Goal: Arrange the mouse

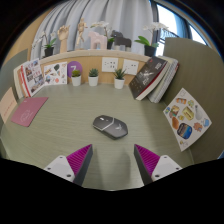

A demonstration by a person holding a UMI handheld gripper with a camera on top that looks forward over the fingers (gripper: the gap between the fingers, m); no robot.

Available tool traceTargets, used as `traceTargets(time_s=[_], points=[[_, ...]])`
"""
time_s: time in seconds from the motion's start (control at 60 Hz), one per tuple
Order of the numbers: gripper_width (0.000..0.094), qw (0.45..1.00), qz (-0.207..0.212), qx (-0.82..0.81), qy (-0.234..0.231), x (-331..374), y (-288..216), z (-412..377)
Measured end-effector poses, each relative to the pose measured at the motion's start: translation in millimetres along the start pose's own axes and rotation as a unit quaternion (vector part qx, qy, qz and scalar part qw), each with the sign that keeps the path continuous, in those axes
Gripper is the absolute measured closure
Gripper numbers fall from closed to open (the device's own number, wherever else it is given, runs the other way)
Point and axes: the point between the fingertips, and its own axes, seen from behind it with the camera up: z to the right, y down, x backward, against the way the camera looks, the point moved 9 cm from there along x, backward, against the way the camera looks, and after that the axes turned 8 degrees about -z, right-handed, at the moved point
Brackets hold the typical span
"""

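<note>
Hand-held gripper (112, 160) released | mouse (111, 125) just ahead | green desk (60, 130) | potted plants (94, 75) beyond

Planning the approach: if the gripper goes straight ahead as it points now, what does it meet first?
Most likely the mouse, lying on the table just ahead of the open gripper, roughly centred between its fingers; depth is uncertain.

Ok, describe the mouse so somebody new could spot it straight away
Start at the green desk. The mouse lies on its bare middle, just ahead of the open gripper. It is the only low, dark grey rounded thing there; the potted plants stand far behind.
</note>
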Motion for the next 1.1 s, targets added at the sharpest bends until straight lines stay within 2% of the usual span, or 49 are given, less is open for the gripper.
traceTargets(time_s=[0.267, 0.467, 0.617, 0.8, 0.967, 1.1], points=[[0.0094, 0.999, -0.004, 0.000, -0.053, -53.3, -39.8, 20.8], [0.0111, 0.998, -0.005, -0.014, -0.060, -81.9, -67.3, 37.6], [0.0206, 0.998, -0.004, -0.019, -0.057, -94.8, -80.6, 48.5], [0.0410, 0.999, -0.002, -0.037, -0.038, -103.3, -88.4, 55.4], [0.0473, 0.998, -0.001, -0.036, -0.045, -104.9, -89.7, 53.7], [0.0572, 0.998, -0.014, -0.036, -0.043, -106.1, -91.6, 53.6]])
